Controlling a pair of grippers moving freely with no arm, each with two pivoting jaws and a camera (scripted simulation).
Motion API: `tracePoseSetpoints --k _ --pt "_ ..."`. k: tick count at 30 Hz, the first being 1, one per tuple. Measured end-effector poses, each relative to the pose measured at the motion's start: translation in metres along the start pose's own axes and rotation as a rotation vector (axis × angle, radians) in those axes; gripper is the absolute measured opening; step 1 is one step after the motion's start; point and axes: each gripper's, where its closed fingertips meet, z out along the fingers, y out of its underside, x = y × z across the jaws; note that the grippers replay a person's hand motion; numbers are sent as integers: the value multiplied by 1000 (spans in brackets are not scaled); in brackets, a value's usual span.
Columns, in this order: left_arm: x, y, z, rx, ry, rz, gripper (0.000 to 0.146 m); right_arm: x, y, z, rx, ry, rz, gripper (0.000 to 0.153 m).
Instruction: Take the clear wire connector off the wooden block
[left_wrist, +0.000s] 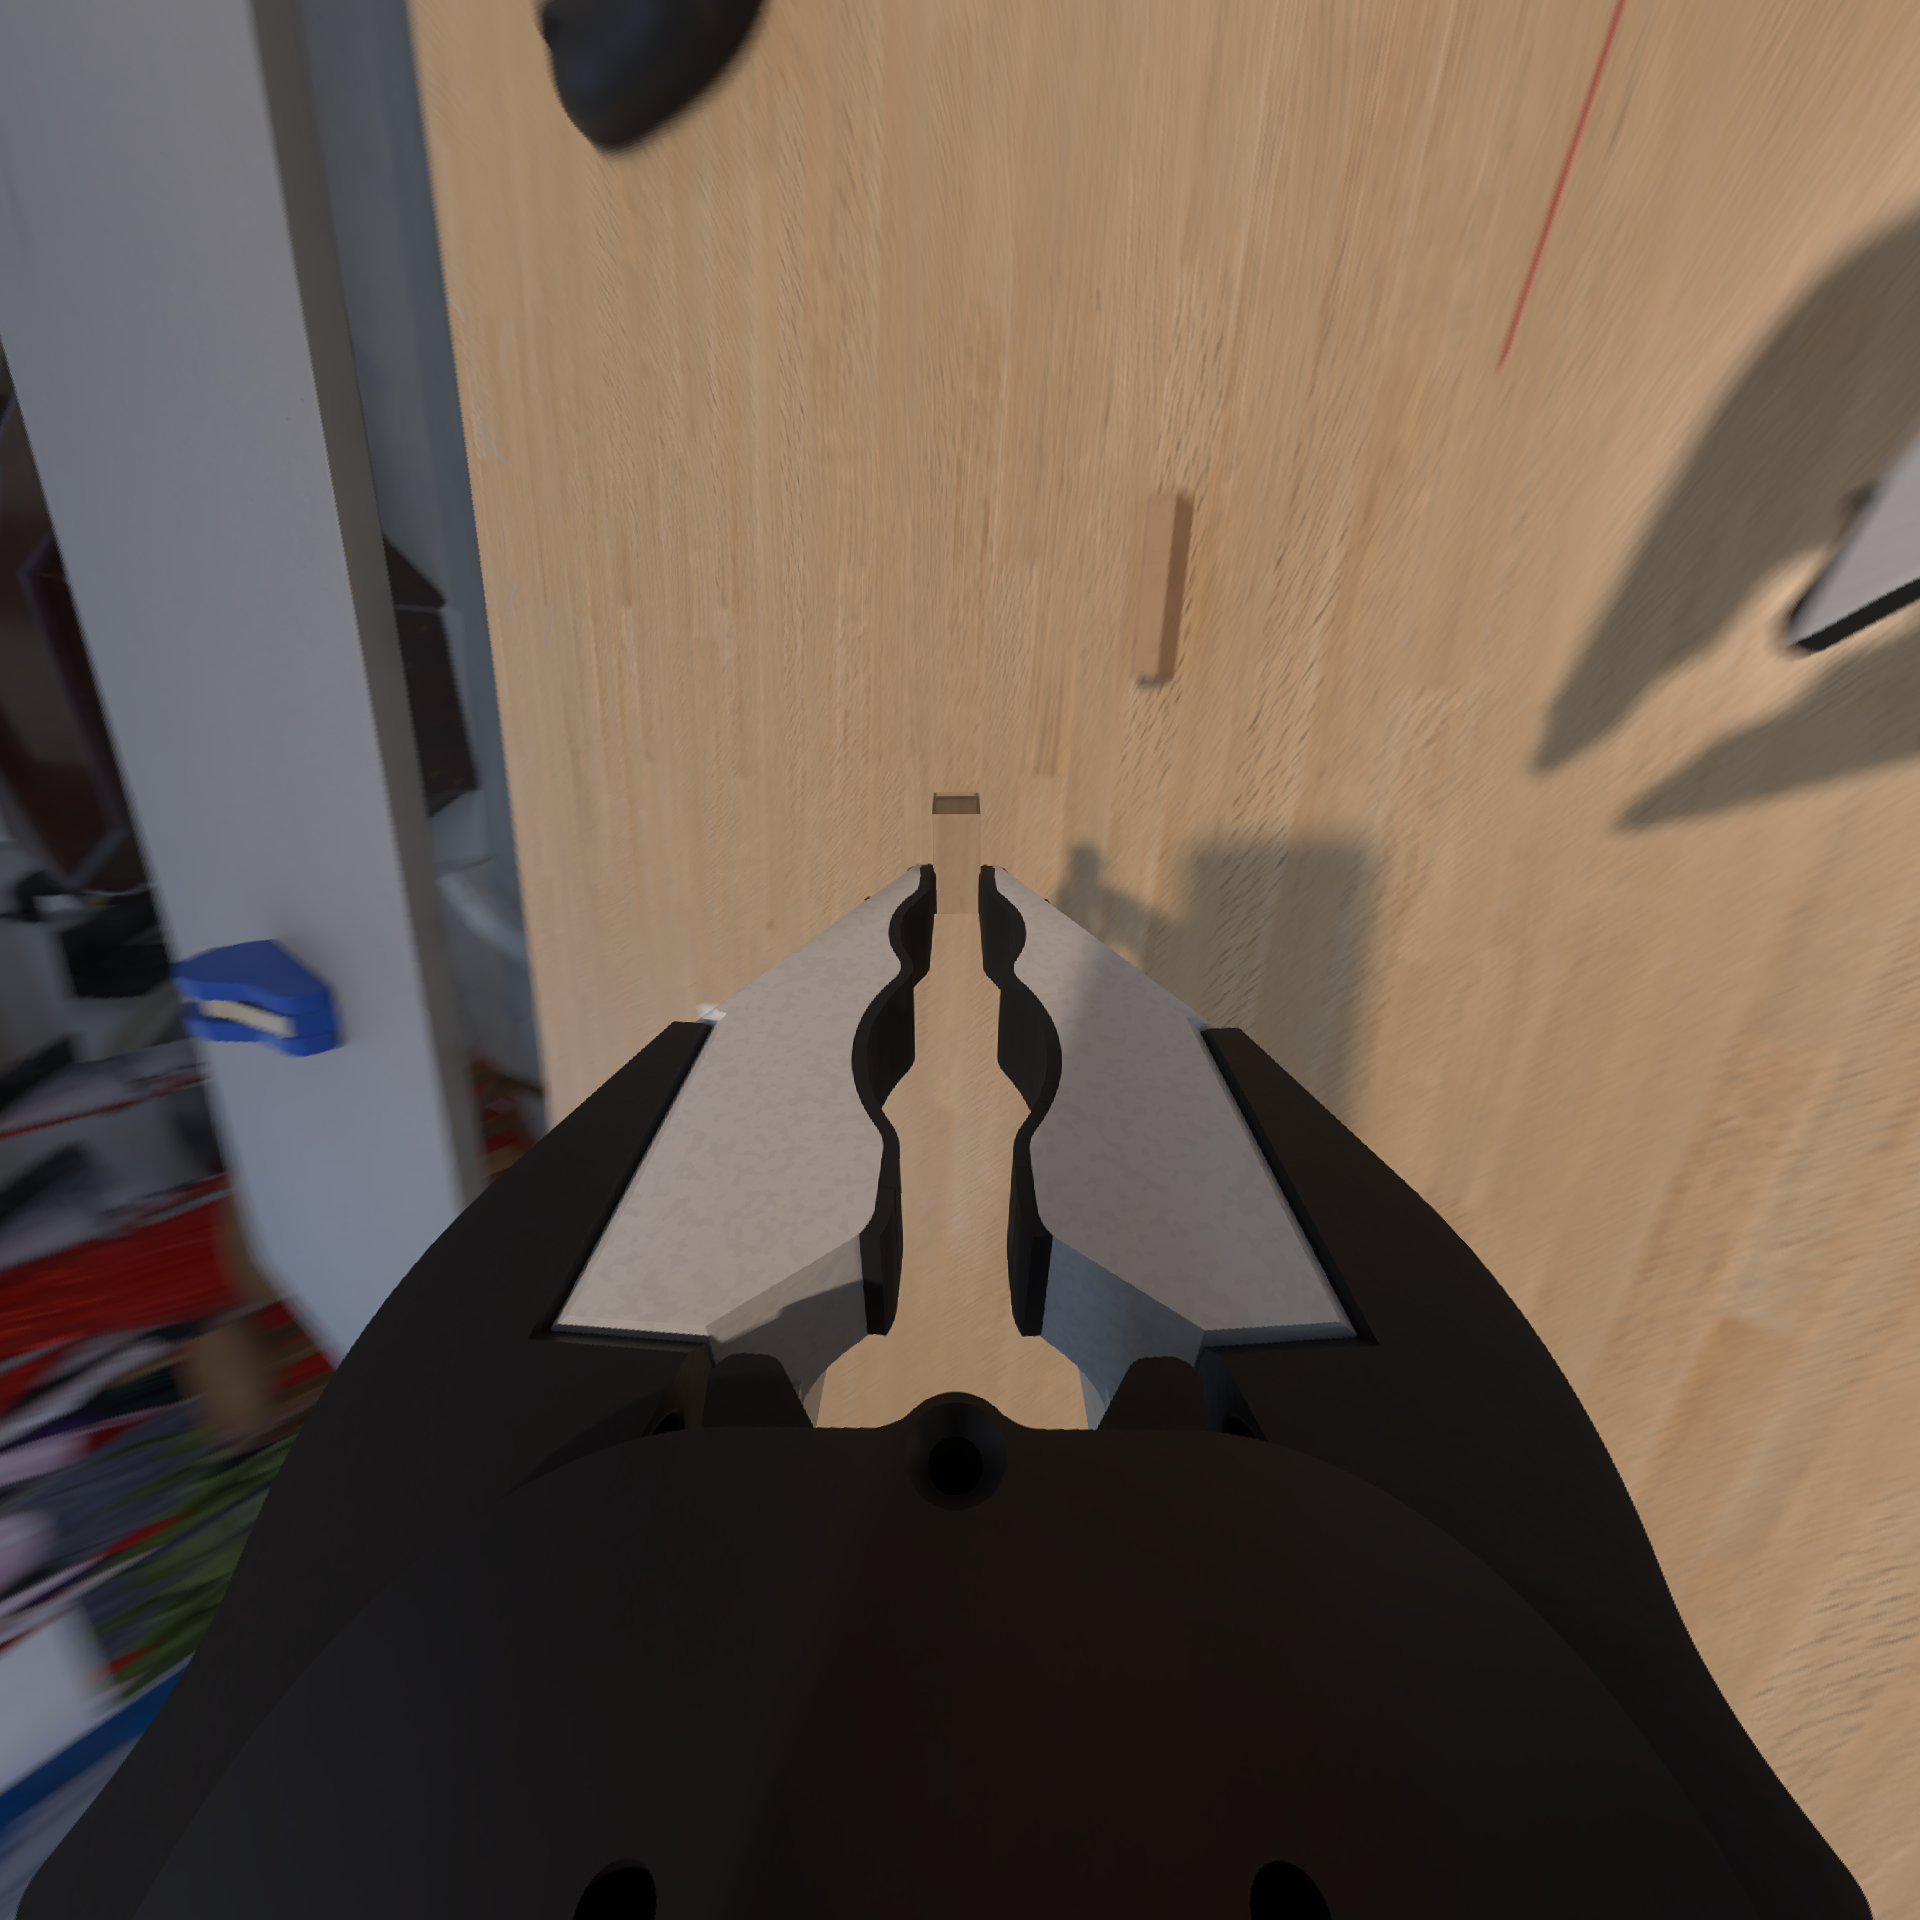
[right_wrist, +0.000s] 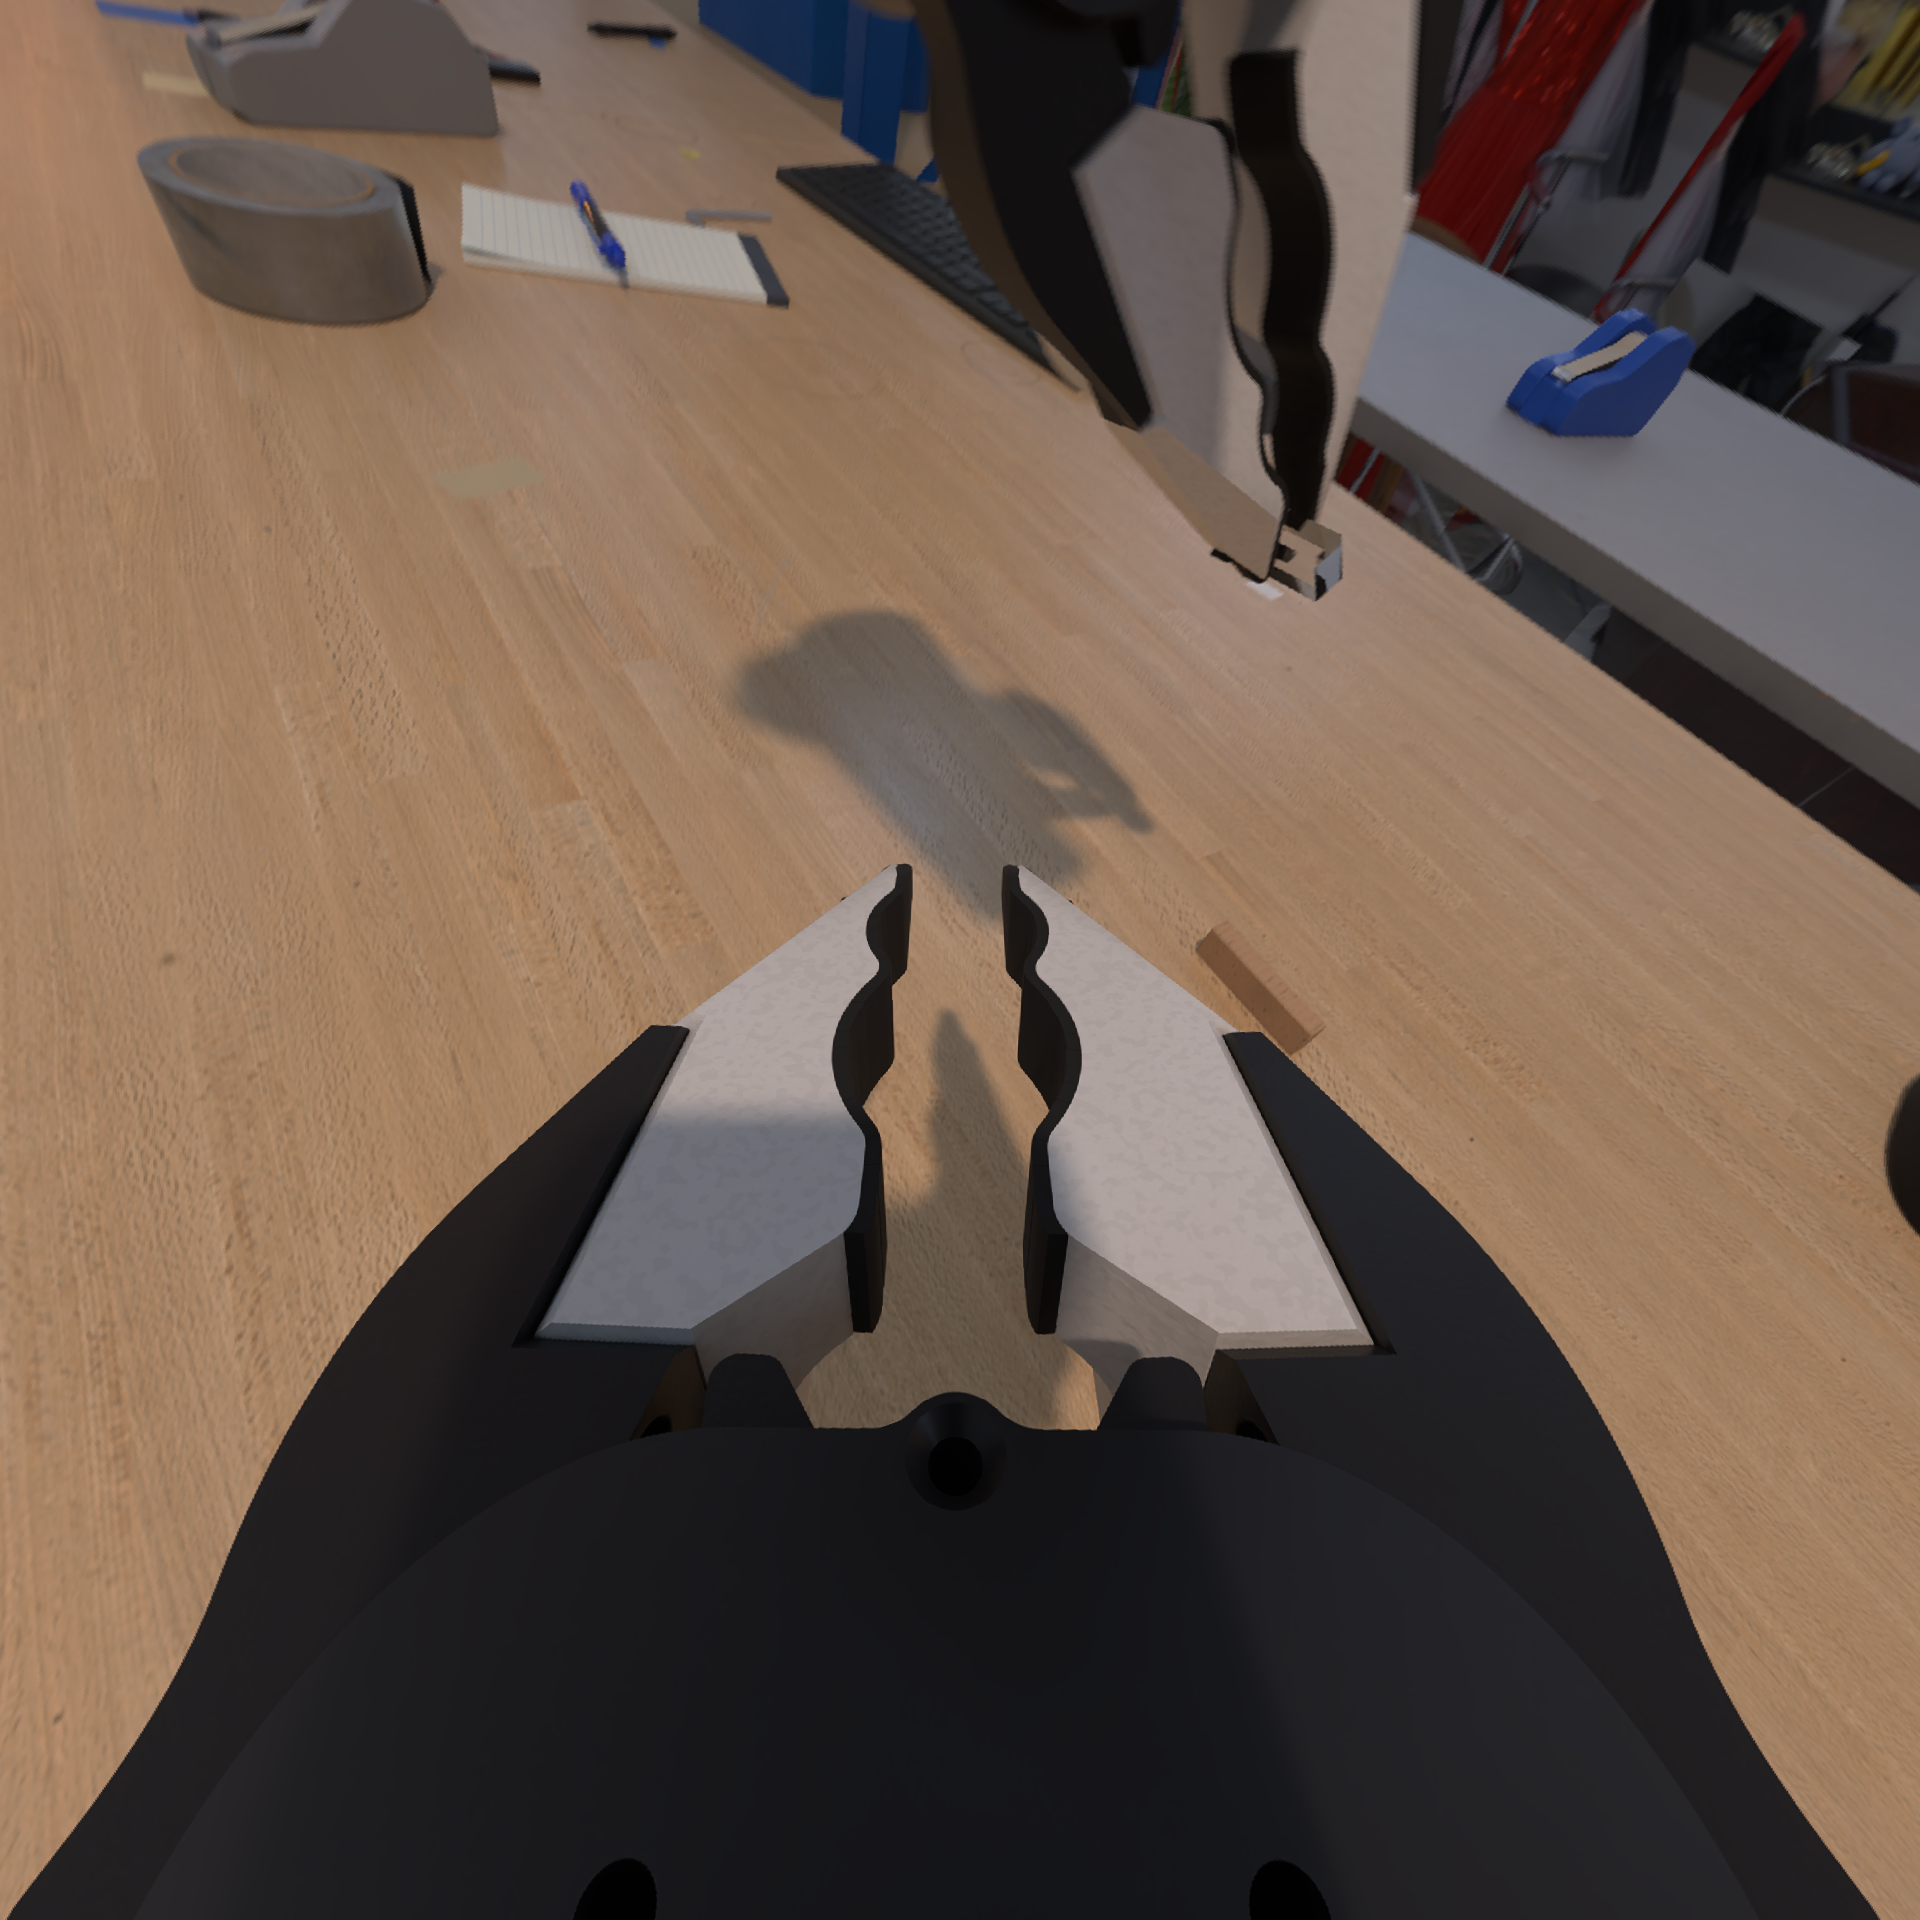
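A: Clear wire connector (left_wrist: 957, 854) is sitting pinched between the left gripper (left_wrist: 957, 883) fingertips, raised above the bench (left_wrist: 1351, 1143); the wooden block (left_wrist: 1164, 590) is lying beyond and right of them.

B: And the right gripper (right_wrist: 957, 883)?

A: Its fingers are hanging slightly parted, holding nothing, with the block just right of them.

B: I'd be keeping the pinch steady and lifting slowly; that piece looks slippery.
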Motion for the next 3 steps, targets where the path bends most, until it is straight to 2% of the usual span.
tracePoseSetpoints --k 3 --pt "5 -7 -22 166 24 -175 8 3 -10 1 35 21 -3 21"
